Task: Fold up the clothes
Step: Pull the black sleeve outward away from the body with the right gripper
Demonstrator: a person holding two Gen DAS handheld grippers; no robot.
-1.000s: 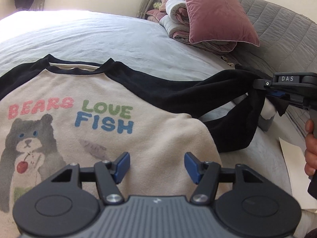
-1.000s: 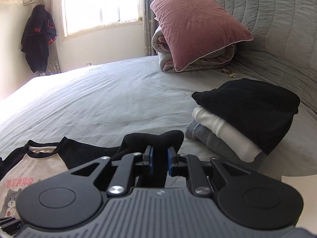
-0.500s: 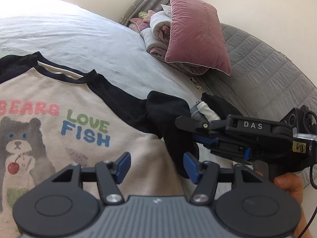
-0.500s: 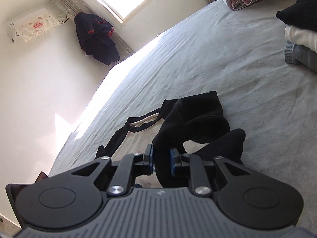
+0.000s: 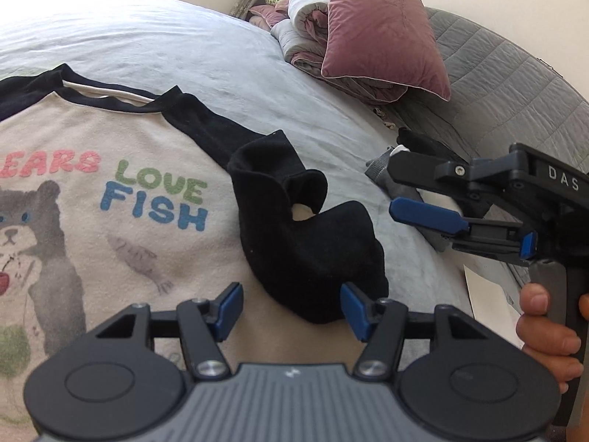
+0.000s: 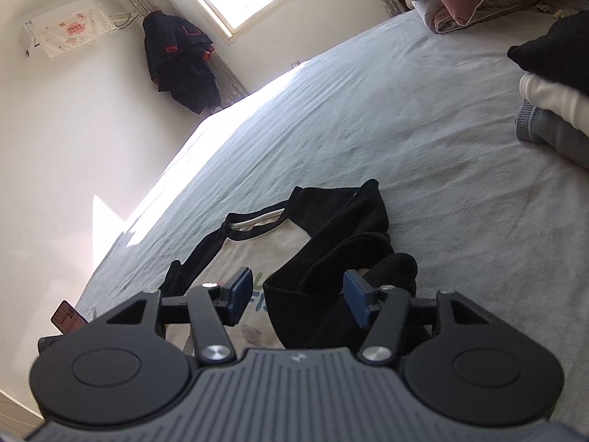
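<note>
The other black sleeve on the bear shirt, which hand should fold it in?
Probably the left. The left gripper hangs open over the bear shirt, on the side where the unfolded sleeve runs off. The right gripper, jaws opening, hangs beside the folded black sleeve.

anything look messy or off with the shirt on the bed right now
Yes. The black sleeve lies bunched in a crumpled heap on the shirt beside its print, not folded flat. The right hand-held gripper, jaws opening, holds nothing.
</note>
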